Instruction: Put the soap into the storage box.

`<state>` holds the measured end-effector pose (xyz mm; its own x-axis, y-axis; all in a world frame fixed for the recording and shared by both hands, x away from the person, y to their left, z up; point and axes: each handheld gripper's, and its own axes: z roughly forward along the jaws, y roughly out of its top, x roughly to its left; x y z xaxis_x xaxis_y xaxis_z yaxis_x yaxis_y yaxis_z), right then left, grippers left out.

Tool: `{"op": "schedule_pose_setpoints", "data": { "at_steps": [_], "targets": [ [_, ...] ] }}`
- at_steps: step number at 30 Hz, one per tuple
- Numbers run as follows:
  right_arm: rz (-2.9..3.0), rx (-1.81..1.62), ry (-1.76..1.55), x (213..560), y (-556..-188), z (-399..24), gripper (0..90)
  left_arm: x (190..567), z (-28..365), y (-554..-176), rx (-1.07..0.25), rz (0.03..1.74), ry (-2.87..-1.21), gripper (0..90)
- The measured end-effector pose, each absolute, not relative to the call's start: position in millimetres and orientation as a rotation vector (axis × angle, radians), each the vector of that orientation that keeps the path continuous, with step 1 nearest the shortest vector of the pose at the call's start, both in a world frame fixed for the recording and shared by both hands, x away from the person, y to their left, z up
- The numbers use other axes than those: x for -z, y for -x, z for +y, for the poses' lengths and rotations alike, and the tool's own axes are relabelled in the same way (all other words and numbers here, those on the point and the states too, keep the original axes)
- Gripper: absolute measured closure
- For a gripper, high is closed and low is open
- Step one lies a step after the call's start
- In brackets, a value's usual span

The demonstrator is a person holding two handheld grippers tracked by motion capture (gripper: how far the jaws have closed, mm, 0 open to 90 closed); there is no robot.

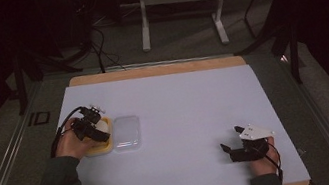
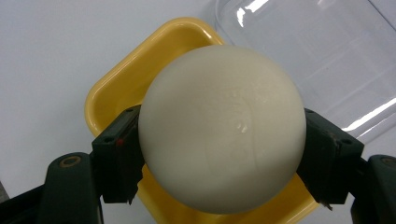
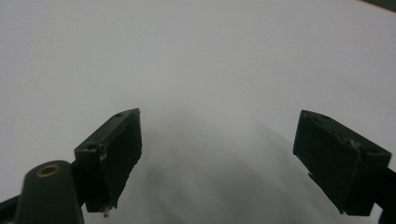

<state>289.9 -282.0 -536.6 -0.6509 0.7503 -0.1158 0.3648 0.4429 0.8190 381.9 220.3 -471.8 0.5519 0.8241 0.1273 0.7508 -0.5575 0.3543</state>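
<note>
2 grippers: one in each hand, both over the white-covered bench [image 1: 178,95].
Left gripper [image 1: 99,131]: near the bench's left edge, about midway between its near and far edges, over the tray.
Left jaws: pinching a cream-white ball [image 2: 222,128], 1 pad on each side of it.
Ball: held directly above a yellow tray [image 2: 123,77]; whether it touches the tray floor I cannot tell.
Yellow tray: sits on the bench near its left edge, rounded corners, shallow.
Clear lid [image 1: 126,132]: lies flat on the bench just beside the tray, on the side toward the bench's middle.
Right gripper [image 1: 232,148]: near the bench's near right corner, low over the bare cover.
Right jaws: spread wide, nothing between them, with bare bench surface beyond.
</note>
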Motion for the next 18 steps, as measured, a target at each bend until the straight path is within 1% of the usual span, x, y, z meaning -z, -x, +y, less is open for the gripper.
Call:
{"op": "schedule_pose_setpoints", "data": {
  "at_steps": [11, 16, 18],
  "targets": [
    [2.232, -1.097, -0.935, 537, -290, -282, 15.3, 479, 229, -383, -0.409, 1.340, -2.539, 25.6],
    [2.232, -1.098, -0.936, 537, -290, -282, 15.2, 487, 228, -384, -0.401, 1.336, -2.569, 25.6],
    [2.232, -1.098, -0.936, 537, -290, -282, 15.2, 490, 228, -384, -0.403, 1.308, -2.583, 25.6]
  ]
}}
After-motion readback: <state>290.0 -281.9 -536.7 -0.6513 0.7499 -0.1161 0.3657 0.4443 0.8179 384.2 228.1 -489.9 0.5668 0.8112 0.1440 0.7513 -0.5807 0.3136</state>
